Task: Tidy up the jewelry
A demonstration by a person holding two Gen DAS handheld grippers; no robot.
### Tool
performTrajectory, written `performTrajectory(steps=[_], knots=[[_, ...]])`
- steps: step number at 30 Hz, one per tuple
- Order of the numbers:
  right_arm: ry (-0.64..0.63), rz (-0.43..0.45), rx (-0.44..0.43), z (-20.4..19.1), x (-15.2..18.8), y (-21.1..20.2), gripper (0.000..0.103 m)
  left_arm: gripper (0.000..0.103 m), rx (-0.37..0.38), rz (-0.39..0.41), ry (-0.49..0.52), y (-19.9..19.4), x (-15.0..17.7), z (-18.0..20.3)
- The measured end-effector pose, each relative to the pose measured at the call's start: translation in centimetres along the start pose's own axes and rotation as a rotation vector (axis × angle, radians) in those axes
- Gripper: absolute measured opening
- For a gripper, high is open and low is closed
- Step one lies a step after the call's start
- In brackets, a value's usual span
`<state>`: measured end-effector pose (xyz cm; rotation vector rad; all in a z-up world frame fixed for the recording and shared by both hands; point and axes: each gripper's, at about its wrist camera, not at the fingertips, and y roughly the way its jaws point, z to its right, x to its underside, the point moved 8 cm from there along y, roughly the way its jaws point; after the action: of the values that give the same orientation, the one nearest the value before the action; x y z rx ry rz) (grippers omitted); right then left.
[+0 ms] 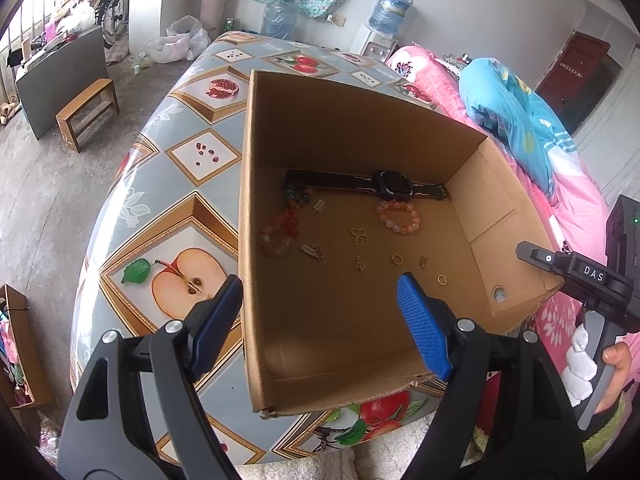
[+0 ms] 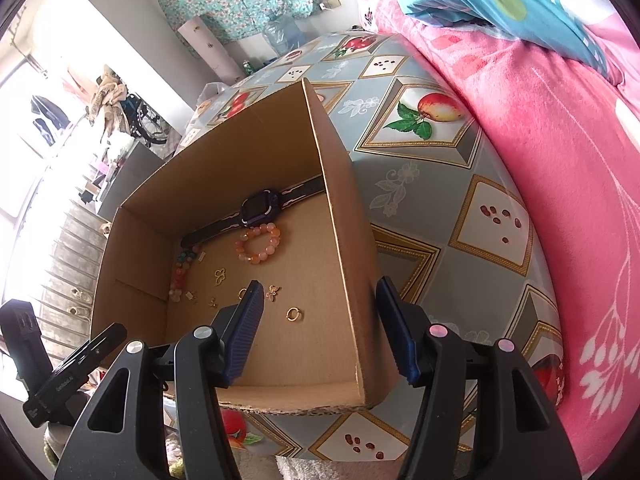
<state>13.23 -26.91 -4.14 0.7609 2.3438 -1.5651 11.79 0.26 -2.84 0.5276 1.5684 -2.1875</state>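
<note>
Cardboard box (image 1: 472, 204): matt brown corrugated paper, torn rough near edge. Desk (image 1: 200, 152) cover: smooth glossy vinyl, fruit print. Watch (image 1: 390, 186) against far box wall: dark matt plastic case, rubbery strap. Bead bracelet (image 1: 396, 216): glossy translucent orange-pink beads. Second bead strand (image 1: 280, 232) along left wall: similar polished beads. Rings (image 1: 397, 258) and small charms (image 1: 359, 236): shiny gold-tone metal. Left gripper (image 1: 320, 324): matt black plastic, blue textured pads (image 1: 424, 328), bright metal pins. Bed blanket (image 2: 540, 152) beside desk: fuzzy pink cloth.
</note>
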Motion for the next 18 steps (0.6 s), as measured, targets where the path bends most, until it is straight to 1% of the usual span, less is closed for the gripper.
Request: performTrajectory(steps=[4, 8, 13, 15, 18], knots=[[0.007, 0.006, -0.017, 0.0, 0.3, -0.3, 0.058, 0.075, 0.013, 0.010, 0.002, -0.1, 0.2, -0.1], [-0.002, 0.040, -0.014, 0.0, 0.4, -1.6, 0.058, 0.076, -0.017, 0.060, 0.023, -1.5, 0.1, -0.2], [-0.022, 0.130, -0.004, -0.3, 0.5, -4.3, 0.058, 0.076, -0.055, 0.152, 0.040, -4.4, -0.4, 0.0], [-0.035, 0.169, -0.001, -0.6, 0.7, -5.5, 0.058, 0.077, -0.058, 0.187, 0.044, -5.7, -0.4, 0.1], [-0.069, 0.231, 0.003, -1.3, 1.4, -7.6, 0.058, 0.083, -0.061, 0.241, 0.057, -7.8, -0.4, 0.7]])
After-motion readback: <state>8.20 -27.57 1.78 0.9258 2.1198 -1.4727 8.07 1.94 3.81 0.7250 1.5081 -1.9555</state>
